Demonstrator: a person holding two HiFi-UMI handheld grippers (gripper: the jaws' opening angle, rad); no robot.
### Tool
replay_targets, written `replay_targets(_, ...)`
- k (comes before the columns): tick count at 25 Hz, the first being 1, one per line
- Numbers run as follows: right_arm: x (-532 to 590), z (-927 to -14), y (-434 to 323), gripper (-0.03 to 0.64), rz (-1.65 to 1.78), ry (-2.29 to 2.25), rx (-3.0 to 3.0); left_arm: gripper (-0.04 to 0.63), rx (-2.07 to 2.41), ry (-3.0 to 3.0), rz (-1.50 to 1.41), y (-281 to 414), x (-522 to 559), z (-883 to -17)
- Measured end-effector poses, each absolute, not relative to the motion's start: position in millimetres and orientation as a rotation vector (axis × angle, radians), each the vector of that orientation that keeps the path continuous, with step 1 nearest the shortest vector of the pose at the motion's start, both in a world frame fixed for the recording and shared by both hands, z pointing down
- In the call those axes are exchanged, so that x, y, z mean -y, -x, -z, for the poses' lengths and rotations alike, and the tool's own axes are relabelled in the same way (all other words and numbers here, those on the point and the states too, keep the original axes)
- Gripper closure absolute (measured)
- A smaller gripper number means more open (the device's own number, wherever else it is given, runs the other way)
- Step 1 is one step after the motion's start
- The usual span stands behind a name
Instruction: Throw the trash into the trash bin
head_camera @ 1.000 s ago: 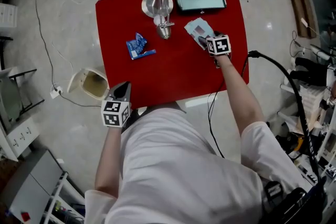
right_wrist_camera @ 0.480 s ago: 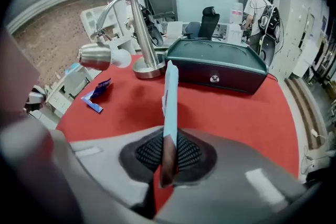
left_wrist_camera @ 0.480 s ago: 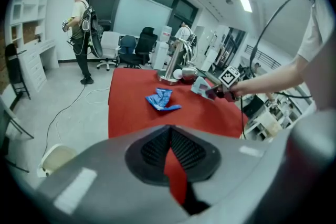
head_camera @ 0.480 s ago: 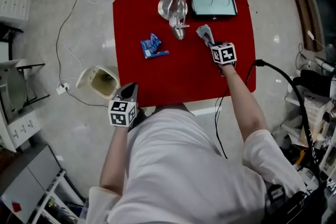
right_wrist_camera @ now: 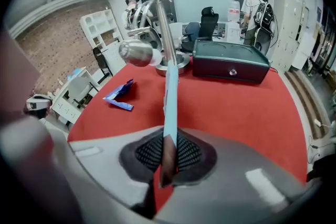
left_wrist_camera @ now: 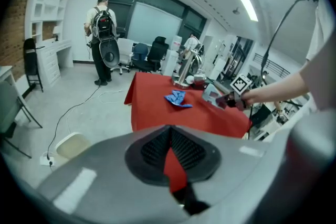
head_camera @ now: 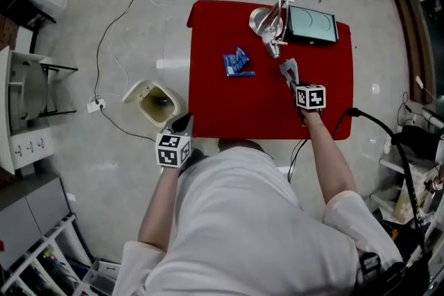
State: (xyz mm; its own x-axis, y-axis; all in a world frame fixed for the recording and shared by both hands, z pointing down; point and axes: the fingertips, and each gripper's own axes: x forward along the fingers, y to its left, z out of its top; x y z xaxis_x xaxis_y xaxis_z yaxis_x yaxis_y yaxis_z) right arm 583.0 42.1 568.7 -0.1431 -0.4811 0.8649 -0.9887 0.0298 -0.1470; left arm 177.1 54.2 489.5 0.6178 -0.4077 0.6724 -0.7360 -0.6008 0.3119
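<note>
**Two grippers, one packet gripped**

Two pieces of trash are in sight at the red table (head_camera: 229, 107). One is a pale blue-grey packet (head_camera: 286, 68), pinched in the right gripper (head_camera: 294, 81). That gripper's own view shows the jaws closed on the packet's lower end. The packet stands edge-on between the pads and rises away from them toward the far side. From the left gripper view it appears lifted off the cloth, over the right half of the table. It is near the metal stand (head_camera: 268, 23) and the dark box (head_camera: 312, 23), which sit side by side at the far edge.

The other piece is a crumpled blue wrapper (head_camera: 237, 64). It lies flat on the cloth, left of the stand and well apart from both grippers.

Off the table's near left corner, the left gripper (head_camera: 183, 123) hangs over the floor close to the person's white shirt (head_camera: 243, 218). Its jaws are drawn together at the tips with only a slim gap behind them, and nothing sits between them.

On the floor stands the cream trash bin (head_camera: 136, 89), left of the table and just far and left of the left gripper. Its mouth is uncovered, and cables (head_camera: 114, 45) trail past it. The packet is still well right of the bin, across the table.
</note>
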Motion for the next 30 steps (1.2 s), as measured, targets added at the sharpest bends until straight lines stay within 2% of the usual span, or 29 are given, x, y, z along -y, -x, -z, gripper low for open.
replay_targets(12,-19.1,-510.5,-415.4,0.603,-0.881,-1.368,1.909,0.591,1.096,-2.196,-0.649,-53.0,-69.0,-460.8)
replay_targets(30,20.5,-507.3,-196.1,0.603,-0.716,-0.991,2.076,0.591,1.322,-2.077,-0.532,82.5,-88.4,-455.4)
